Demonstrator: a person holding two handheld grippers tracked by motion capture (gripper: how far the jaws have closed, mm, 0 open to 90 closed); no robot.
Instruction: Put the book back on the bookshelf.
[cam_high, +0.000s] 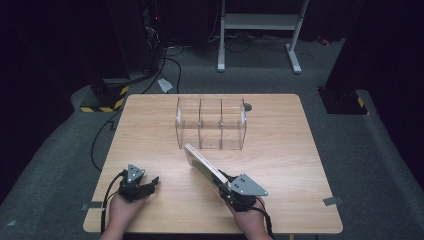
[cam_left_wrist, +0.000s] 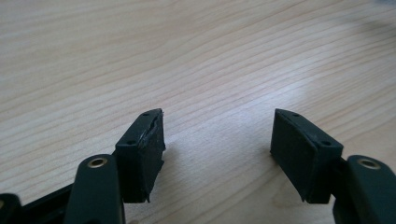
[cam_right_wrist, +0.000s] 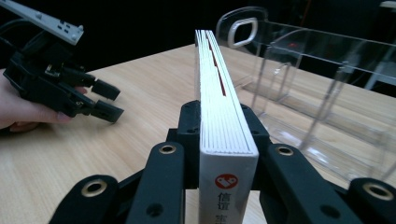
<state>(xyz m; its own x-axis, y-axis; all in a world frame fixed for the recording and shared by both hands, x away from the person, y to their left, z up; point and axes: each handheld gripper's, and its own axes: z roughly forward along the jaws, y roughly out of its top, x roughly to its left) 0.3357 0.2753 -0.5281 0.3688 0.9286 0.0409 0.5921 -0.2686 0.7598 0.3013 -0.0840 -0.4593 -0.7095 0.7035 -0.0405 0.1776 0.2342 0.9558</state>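
I've got the book clamped between my right gripper's jaws, pinched near its spine end, and in the right gripper view the page block runs straight out ahead of me like a plank. From the high view that long axis points up and to the left, away from my hand, with the book's far corner close to the near wall of the clear organiser but not touching it, as far as I can tell. The organiser stands toward the far side of the table, three upright slots side by side. So the book lies just short of the organiser, angled across its front rather than square to a slot. My read: the book wants swinging round and standing up before it can drop in, and my right hand is plainly the nearer one for that.

My left gripper sits well to the left of the organiser and nearer me, low over the bare wood. Its jaws are spread wide with nothing between them; the left gripper view shows plain tabletop through the gap. My left hand wraps its body, the jaws aimed at the book.
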